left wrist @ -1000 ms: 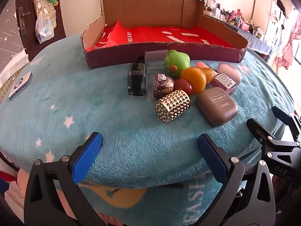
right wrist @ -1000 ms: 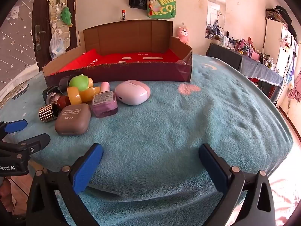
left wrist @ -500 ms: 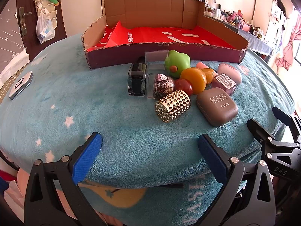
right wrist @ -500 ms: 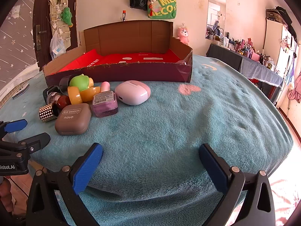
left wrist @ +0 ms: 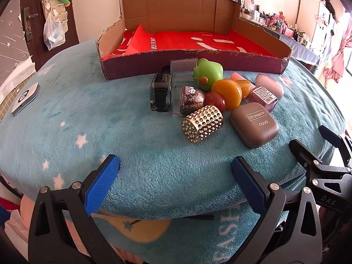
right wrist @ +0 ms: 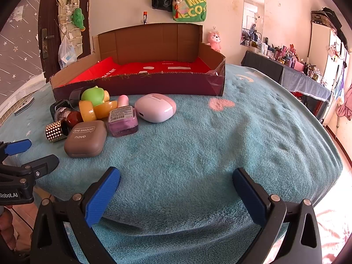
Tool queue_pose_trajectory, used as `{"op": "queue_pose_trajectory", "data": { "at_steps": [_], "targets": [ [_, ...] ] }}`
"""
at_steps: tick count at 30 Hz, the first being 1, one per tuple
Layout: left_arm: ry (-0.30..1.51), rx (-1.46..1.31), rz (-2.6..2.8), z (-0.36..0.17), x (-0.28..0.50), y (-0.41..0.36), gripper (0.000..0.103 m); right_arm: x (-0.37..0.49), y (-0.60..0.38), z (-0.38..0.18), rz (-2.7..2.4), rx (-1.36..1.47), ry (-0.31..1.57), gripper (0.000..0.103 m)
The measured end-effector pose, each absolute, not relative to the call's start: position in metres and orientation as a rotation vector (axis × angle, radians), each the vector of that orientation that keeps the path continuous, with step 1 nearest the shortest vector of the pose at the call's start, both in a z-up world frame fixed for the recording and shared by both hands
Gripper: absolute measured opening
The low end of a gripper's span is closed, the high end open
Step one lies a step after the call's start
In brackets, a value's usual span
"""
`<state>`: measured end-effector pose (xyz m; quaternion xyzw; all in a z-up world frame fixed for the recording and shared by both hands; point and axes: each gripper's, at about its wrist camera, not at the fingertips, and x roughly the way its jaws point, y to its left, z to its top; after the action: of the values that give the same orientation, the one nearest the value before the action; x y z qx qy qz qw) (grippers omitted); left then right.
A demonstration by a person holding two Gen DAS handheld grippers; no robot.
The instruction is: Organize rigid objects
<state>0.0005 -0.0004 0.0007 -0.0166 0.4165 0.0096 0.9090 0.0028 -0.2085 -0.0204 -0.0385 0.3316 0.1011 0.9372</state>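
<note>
left gripper (left wrist: pixel 175 176): jaws wide apart, nothing between them, low at the near edge of the blanket, pointing at the cluster of small things.
right gripper (right wrist: pixel 176 187): jaws wide apart and empty, over bare blanket to the right of the cluster; its tips also show at the right edge of the left wrist view.
teal blanket (left wrist: pixel 88 118): fluffy, with pale stars, covering the rounded surface that carries everything.
cardboard box (left wrist: pixel 231 63): open, low front wall, tall back flap, red paper lining inside; it sits at the far side, just behind the cluster.
brown eye shadow case (left wrist: pixel 254 124): nearest the grippers, lid shut, printed "eye shadow novo".
gold studded cylinder (left wrist: pixel 202 123): lying on its side, just left of the brown case.
glitter bottle (left wrist: pixel 191 100): behind the gold cylinder, touching the dark red ball (left wrist: pixel 215 101).
dark glass bottle (left wrist: pixel 161 92): lying down at the cluster's left edge.
green frog-shaped toy (left wrist: pixel 208 73): at the back, close to the box front.
orange pieces (left wrist: pixel 227 92): in the middle, leaning on each other.
purple bottle with label (right wrist: pixel 122 121): right of the brown case.
pink rounded case (right wrist: pixel 155 107): rightmost of the cluster, lid shut.
small grey device (left wrist: pixel 25 98): far left on the blanket, well apart from the rest.
</note>
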Motion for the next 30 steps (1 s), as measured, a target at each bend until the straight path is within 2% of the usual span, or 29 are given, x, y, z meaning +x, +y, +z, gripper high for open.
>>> {"op": "queue_pose_trajectory", "data": {
  "at_steps": [30],
  "targets": [
    [0.871, -0.025, -0.006, 0.0045, -0.0030, 0.0022, 0.103, 0.0038, -0.2104, -0.0173, 0.227, -0.076, 0.697, 0.103]
  ]
}}
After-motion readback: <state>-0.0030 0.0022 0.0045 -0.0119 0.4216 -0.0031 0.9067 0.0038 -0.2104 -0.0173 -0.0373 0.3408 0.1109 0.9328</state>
